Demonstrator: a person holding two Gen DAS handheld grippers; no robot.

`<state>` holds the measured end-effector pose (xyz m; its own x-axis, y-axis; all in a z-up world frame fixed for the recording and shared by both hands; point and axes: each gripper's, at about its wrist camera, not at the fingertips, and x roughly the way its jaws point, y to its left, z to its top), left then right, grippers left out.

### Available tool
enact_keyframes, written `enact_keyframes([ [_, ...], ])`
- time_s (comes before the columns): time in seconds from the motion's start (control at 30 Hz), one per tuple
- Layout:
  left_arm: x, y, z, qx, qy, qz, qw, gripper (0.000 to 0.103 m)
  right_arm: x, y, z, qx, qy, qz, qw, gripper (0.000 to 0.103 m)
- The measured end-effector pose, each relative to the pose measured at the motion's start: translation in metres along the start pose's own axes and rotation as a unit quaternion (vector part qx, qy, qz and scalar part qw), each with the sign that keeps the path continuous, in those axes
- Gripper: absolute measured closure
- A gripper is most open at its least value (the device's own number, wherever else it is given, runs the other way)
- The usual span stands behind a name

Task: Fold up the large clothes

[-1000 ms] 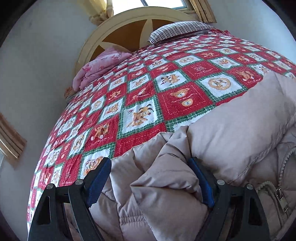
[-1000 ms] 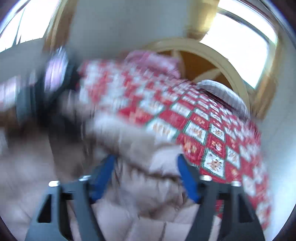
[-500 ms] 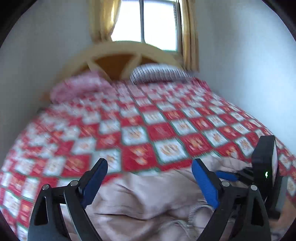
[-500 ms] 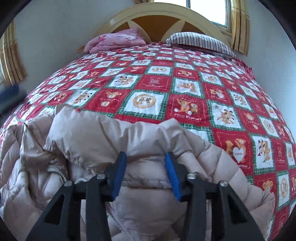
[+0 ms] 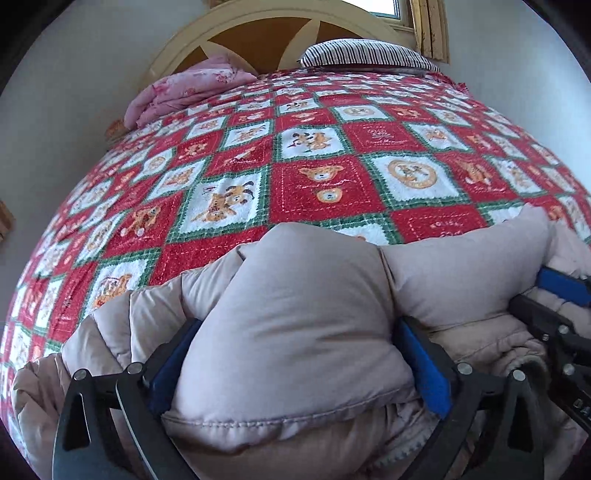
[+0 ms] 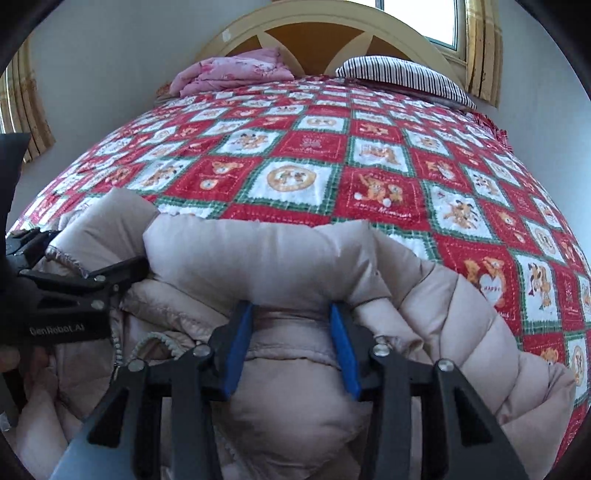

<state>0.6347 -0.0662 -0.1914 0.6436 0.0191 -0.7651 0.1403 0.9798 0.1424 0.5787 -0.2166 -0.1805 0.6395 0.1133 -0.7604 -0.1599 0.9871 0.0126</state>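
A beige puffer jacket (image 5: 295, 332) lies bunched at the near end of the bed; it also shows in the right wrist view (image 6: 258, 258). My left gripper (image 5: 295, 354) has its blue-padded jaws around a thick puffed collar fold, pressing on both sides. My right gripper (image 6: 291, 343) is shut on the jacket's collar edge, the jaws much closer together. The right gripper shows at the right edge of the left wrist view (image 5: 554, 306), and the left gripper at the left edge of the right wrist view (image 6: 74, 291). The zipper (image 6: 147, 341) lies between them.
The bed is covered by a red, white and green patchwork quilt (image 5: 314, 155). A pink folded blanket (image 5: 192, 88) and a striped pillow (image 5: 362, 55) lie by the curved headboard (image 6: 332, 33). White walls stand on both sides, a window at the back right.
The left gripper has dropped from a raised, open pose back onto the jacket and closed around a collar fold. The right gripper stays shut on the collar and has moved little.
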Motion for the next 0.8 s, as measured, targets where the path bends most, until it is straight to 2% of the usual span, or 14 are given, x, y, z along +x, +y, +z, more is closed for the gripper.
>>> enact_keyframes([
  [0.33, 0.0074, 0.0075, 0.0018, -0.015, 0.008, -0.018, 0.9997, 0.001, 0.0038, -0.0035, -0.0012, 0.012, 0.004, 0.009, 1.000, 0.056],
  [0.8, 0.0092, 0.0073, 0.0016, -0.016, 0.010, -0.022, 0.9996, 0.001, 0.0062, -0.0039, -0.0010, 0.016, 0.007, 0.012, 1.000, 0.056],
])
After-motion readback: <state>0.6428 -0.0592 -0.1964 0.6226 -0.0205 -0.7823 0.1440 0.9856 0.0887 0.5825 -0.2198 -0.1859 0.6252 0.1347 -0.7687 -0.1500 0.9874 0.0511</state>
